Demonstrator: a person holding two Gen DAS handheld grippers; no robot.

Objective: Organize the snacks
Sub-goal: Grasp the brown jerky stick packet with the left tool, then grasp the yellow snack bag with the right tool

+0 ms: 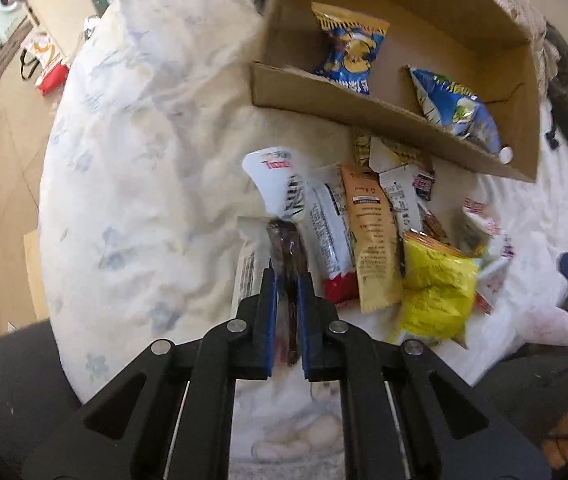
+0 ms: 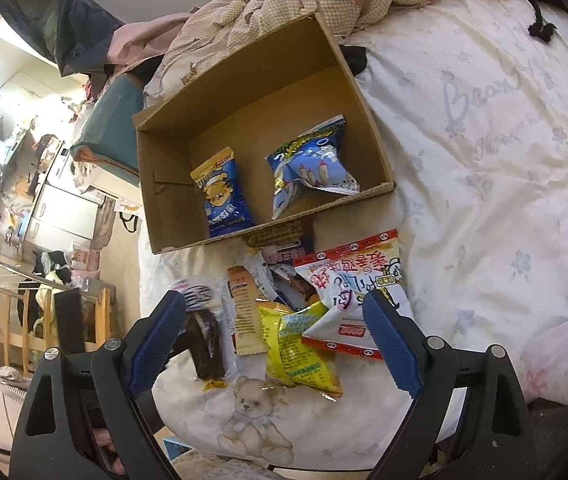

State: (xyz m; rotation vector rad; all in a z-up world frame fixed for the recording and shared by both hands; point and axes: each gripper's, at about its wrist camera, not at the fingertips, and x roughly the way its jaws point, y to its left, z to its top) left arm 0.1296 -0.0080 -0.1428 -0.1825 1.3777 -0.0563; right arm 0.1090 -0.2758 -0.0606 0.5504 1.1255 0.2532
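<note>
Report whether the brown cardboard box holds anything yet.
Partly filled: the brown cardboard box holds two blue snack bags; the other packets lie outside.

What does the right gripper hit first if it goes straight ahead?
Probably the yellow snack bag: it lies between the fingers of the open right gripper, nearest in the pile on the bedsheet. Depth is unclear; the cardboard box sits farther on.

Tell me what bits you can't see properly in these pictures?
- Left tongs: shut on the dark snack bar; its lower end is hidden between the fingers, and its white wrapper top is blurred.
- Pile by the cardboard box: the lower packets are covered by the yellow bag.
- Right tongs: open; the hand holding them is cut off by the edge.
</note>
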